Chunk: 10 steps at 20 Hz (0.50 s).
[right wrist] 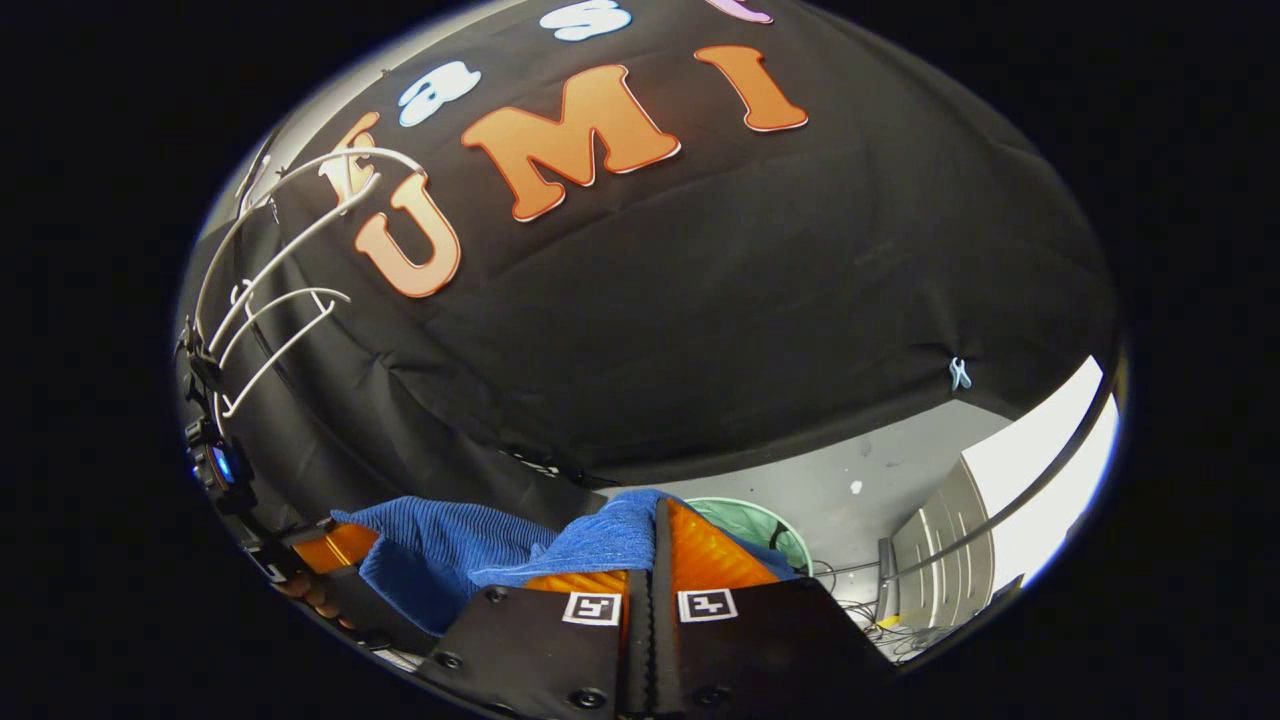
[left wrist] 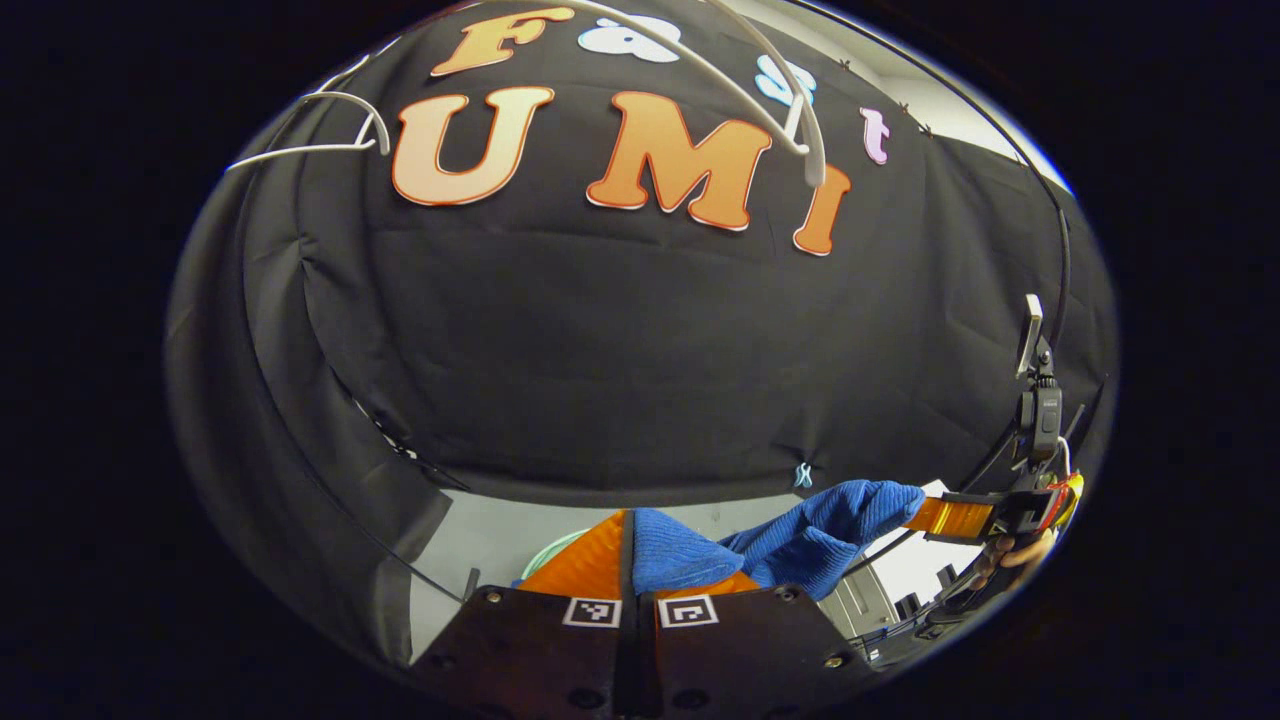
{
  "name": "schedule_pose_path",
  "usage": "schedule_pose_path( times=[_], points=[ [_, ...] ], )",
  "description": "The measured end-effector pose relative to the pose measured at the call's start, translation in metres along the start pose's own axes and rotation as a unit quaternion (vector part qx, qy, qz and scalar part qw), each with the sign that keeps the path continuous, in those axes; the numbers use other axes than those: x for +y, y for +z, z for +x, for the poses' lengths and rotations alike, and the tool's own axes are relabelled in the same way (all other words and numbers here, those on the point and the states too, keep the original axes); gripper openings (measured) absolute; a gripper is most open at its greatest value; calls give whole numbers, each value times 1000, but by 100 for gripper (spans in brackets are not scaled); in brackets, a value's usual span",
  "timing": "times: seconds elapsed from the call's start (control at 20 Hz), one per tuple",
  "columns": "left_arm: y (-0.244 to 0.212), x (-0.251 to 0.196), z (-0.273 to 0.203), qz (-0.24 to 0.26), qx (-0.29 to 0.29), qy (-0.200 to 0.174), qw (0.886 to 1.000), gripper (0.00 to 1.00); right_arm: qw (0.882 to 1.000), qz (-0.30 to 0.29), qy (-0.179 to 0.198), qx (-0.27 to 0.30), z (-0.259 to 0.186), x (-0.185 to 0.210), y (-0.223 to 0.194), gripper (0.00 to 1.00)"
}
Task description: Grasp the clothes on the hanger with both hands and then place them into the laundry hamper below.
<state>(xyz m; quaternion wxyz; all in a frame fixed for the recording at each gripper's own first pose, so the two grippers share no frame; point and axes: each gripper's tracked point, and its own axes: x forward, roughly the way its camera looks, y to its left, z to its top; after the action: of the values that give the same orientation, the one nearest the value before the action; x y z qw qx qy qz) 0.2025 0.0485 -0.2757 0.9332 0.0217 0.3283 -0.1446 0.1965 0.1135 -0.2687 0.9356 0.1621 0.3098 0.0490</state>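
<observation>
Blue ribbed cloth stretched sideways between both grippers
Left gripper and right gripper each clamp one end; hamper sits below

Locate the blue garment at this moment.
The blue garment hangs stretched between the two grippers, below the white hangers and above the green hamper, clamped by the left gripper and right gripper.

clothes: blue ribbed fabric, stretched mid-air | hanger: white, bare | hamper: green-rimmed, below

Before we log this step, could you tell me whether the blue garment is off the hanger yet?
Off. The blue garment stretches between the left gripper and right gripper, below the bare white hangers.
</observation>
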Motion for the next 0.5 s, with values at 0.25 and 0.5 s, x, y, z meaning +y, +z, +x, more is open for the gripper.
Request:
schedule_pose_path(
  times=[0.25, 0.5],
  points=[
    [-35, 2, 29, 0, 55, 3, 998, 1, 999, -14, -29, 34, 22, -15, -26, 7],
    [-73, 14, 56, -8, 111, 8, 994, 1, 995, -21, -46, 82, 47, -26, -61, 7]
  ],
)
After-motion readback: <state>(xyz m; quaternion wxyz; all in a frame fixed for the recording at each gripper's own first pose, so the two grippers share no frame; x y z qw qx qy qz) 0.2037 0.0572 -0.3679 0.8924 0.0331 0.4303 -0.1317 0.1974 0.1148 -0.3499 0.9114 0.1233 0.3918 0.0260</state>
